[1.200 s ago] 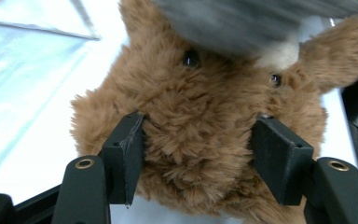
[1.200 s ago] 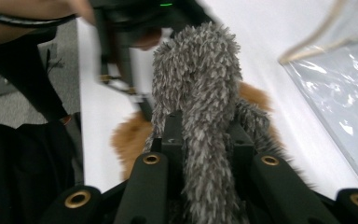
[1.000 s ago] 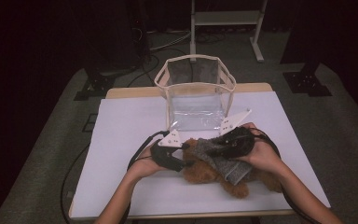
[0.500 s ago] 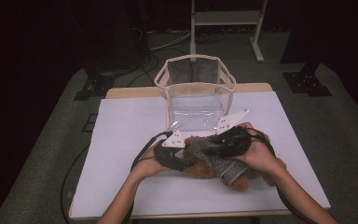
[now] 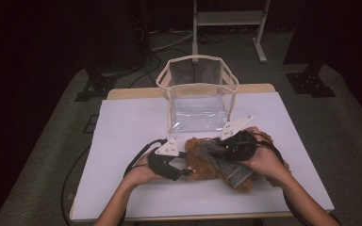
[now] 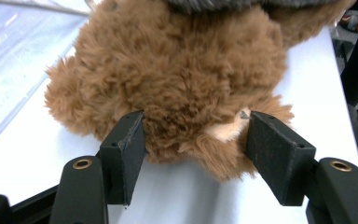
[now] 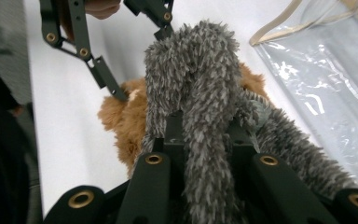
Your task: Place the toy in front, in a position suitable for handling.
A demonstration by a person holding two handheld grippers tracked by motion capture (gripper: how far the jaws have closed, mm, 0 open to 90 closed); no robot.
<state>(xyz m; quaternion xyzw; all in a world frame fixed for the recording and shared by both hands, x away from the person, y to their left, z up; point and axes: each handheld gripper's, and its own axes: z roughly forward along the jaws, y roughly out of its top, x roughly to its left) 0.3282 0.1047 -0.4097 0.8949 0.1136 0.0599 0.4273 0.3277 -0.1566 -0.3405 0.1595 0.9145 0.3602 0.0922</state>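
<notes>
Two grippers at work near front edge of white table (image 5: 122,141), right of middle. Brown plush bear (image 5: 202,162) lying on table top, just in front of clear plastic bag (image 5: 199,101) that stands upright and open toward back edge. Grey fuzzy garment (image 5: 226,162) draped over bear, its far end hanging toward front edge. Left gripper (image 5: 181,170) at bear's left side, held level; jaws seen in left gripper view straddling bear's furry end, pads against the fur on both sides, clamped on the bear; jaws just been opening a little, bear between them all the same. Pale patch of fur (image 6: 226,133) beside one pad. Right gripper (image 5: 221,149) above bear, pointing left; jaws clenched tight on a fold of the grey garment, strip of it standing up between them in right gripper view. Left gripper's linkage (image 7: 88,51) also visible there, beyond the garment. Bag's cream trim (image 5: 162,87) intact round rim.
</notes>
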